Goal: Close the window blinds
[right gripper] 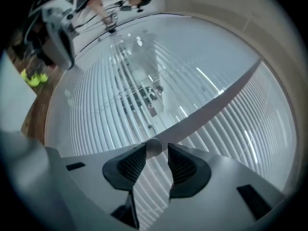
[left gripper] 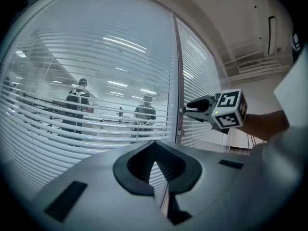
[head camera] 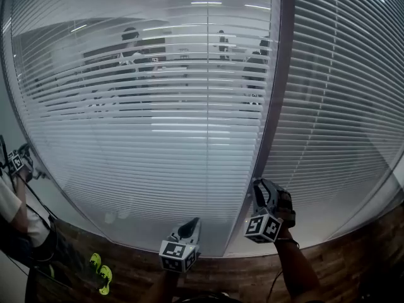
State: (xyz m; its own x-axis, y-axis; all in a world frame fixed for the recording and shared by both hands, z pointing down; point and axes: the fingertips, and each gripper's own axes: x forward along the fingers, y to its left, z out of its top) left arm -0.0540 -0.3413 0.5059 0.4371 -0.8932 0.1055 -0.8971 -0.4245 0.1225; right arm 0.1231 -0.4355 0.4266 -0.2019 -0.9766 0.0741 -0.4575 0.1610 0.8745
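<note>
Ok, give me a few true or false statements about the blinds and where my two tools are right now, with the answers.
1. The left tool is shut and empty. True.
2. The right tool is shut as well. False: its jaws stand apart, with the round knob at their tips.
3. People show through the slats of the left blind. True.
4. The left tool is the one up at the window frame. False: the right tool is there; the left tool is lower and off to the side of the frame.
</note>
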